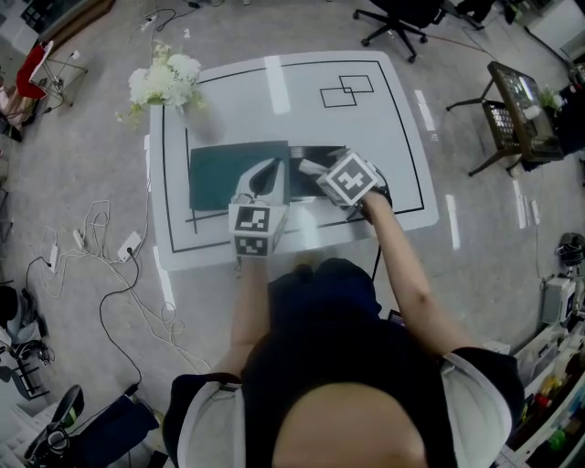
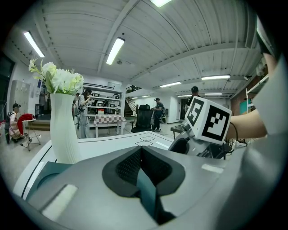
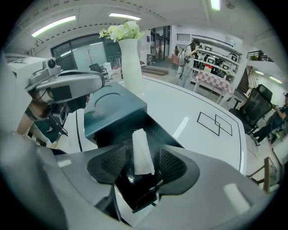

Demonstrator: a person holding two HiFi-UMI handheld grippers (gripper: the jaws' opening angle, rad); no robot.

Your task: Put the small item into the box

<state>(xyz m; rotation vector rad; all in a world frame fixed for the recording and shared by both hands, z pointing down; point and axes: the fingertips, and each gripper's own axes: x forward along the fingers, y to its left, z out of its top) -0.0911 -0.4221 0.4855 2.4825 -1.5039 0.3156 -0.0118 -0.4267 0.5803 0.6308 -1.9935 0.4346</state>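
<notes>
At the desk's (image 1: pixel 393 137) front edge, the right gripper's (image 3: pixel 143 165) parted jaws flank the item (image 3: pixel 142 150), lengthwise over the box (image 3: pixel 128 191); the left gripper (image 2: pixel 143 173) clamps the lid (image 3: pixel 112 105).

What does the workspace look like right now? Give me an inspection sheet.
Surface: white table with black line markings.
Job's things: small white item over the open black box; teal lid beside the box.
Clutter: vase of white flowers at the table's far left corner.
Grippers: left gripper shut on the teal lid's edge; right gripper open, jaws apart either side of the item.
Cables: loose cables on the floor left of the table.
Surroundings: office chair, side table, people in the background.
</notes>
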